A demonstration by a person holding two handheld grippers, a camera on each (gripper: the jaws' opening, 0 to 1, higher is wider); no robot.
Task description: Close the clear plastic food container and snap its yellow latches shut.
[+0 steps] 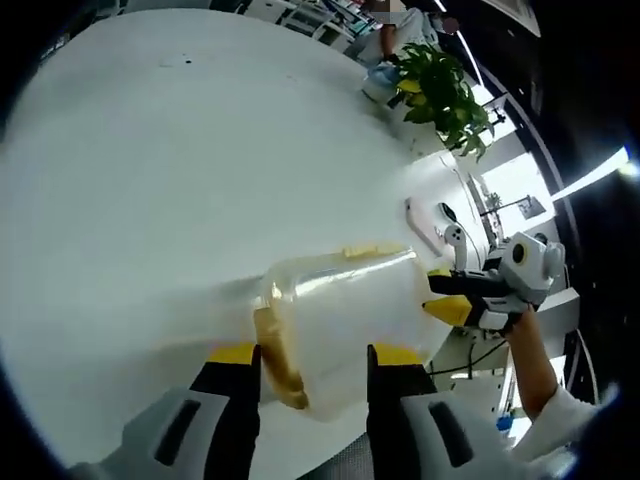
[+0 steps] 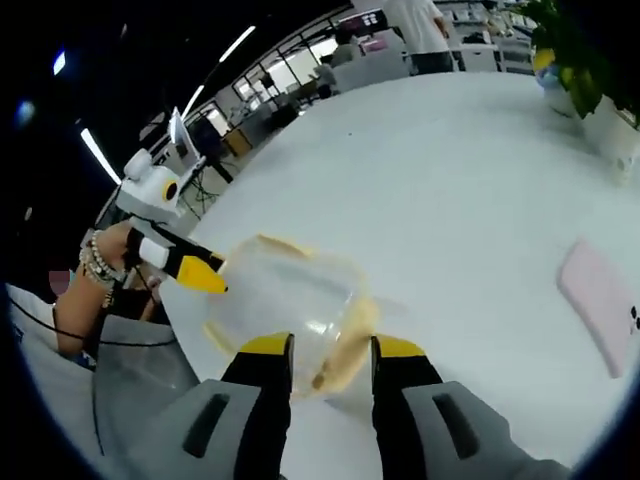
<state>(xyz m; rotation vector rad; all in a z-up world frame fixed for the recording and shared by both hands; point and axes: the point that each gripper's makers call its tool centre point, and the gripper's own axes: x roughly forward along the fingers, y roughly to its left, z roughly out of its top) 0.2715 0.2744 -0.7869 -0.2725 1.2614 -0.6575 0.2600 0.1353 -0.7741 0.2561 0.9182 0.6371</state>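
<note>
Our left tool [image 1: 308, 352] stands released, its 2 jaws straddling the near end of the clear container [image 1: 345, 320], which lies at the counter [image 1: 180, 180] edge. The right tool [image 1: 470, 298], tips apparently closed together, touches the opposite end. We judge the container's long axis runs between both tools, equally near.

In the right gripper view, the right tool [image 2: 330, 350] faces the container [image 2: 290, 310].
</note>
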